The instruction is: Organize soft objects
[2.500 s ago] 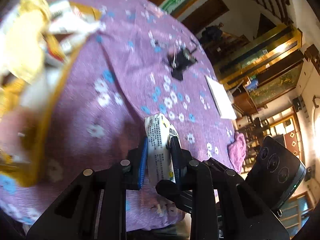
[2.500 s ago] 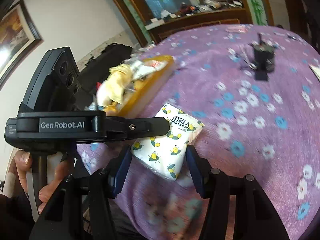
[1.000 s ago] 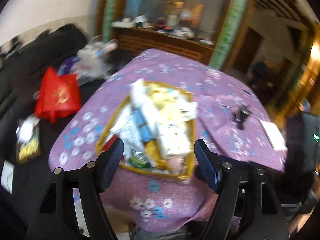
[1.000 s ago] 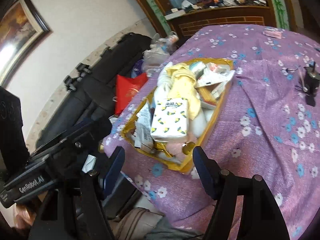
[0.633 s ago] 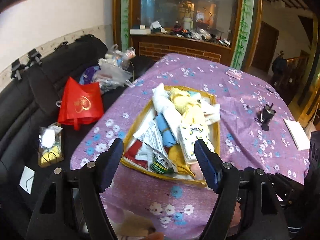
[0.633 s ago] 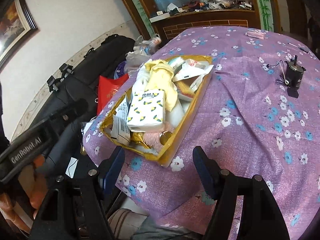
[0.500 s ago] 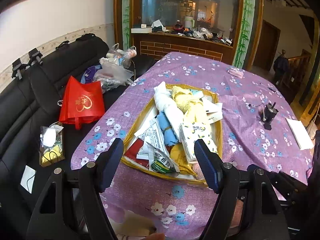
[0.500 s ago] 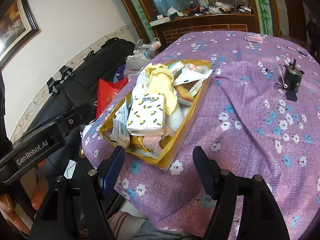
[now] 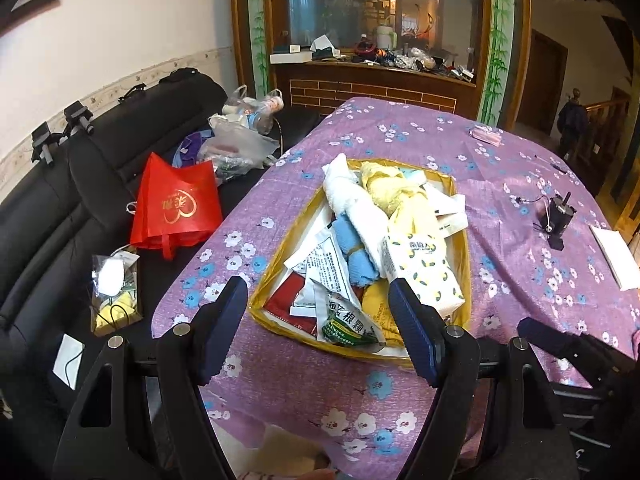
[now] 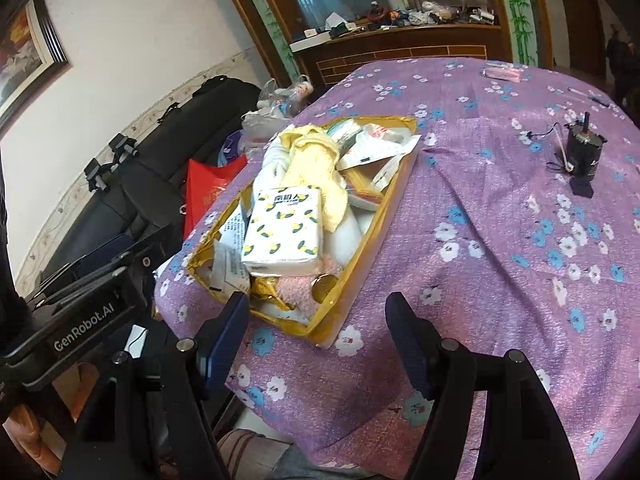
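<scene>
A gold-rimmed tray (image 9: pixel 276 248) (image 10: pixel 360 280) on the purple flowered tablecloth is heaped with soft things: a white towel (image 9: pixel 352 200), a yellow cloth (image 9: pixel 384 188) (image 10: pixel 320 168), a blue cloth (image 9: pixel 356 256), a pink cloth (image 10: pixel 292 292), packets, and a white tissue pack with lemon print (image 9: pixel 424 272) (image 10: pixel 284 232) lying on top. My left gripper (image 9: pixel 318 326) is open and empty, held back above the tray's near edge. My right gripper (image 10: pixel 318 330) is open and empty, near the tray's front corner.
A small black motor with a wire (image 9: pixel 558 216) (image 10: pixel 582 152) and a white paper pad (image 9: pixel 614 250) lie on the table to the right. A black sofa (image 9: pixel 60 216) on the left holds a red bag (image 9: pixel 176 204) and plastic bags (image 9: pixel 240 140). A wooden cabinet (image 9: pixel 380 80) stands behind.
Both grippers let go of the tissue pack, which now lies in the tray. Both have opened, pulled back and risen away from the table.
</scene>
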### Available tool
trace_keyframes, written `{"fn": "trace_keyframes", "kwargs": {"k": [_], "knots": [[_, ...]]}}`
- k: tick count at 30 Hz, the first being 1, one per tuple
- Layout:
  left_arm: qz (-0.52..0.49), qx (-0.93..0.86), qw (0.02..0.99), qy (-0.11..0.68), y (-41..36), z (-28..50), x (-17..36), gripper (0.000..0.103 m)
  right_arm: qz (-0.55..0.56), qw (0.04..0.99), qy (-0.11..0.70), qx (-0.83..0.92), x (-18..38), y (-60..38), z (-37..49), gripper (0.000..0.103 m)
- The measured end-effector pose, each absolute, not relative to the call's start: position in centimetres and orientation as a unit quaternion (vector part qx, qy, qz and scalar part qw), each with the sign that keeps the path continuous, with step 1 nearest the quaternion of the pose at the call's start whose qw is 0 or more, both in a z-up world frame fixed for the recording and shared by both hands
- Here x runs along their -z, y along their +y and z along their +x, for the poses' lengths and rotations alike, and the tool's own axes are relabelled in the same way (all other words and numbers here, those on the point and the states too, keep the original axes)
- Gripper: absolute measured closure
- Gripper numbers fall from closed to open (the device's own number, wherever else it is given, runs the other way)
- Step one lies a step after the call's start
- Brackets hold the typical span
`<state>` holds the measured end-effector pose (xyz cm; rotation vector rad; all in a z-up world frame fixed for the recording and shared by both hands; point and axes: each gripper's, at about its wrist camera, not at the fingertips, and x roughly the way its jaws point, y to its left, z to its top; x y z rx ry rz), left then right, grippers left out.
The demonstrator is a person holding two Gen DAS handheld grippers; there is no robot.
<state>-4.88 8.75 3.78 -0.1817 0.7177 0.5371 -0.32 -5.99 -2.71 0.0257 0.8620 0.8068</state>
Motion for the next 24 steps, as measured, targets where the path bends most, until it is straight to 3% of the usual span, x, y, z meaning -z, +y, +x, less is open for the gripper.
{"fn": "trace_keyframes", "kwargs": {"k": [24], "knots": [[-0.094, -0.245, 0.898, 0.352, 9.6, -1.7, -3.3, 0.029, 0.024, 0.841, 0.406, -0.357, 3.3, -5.9, 1.1, 0.033]]}}
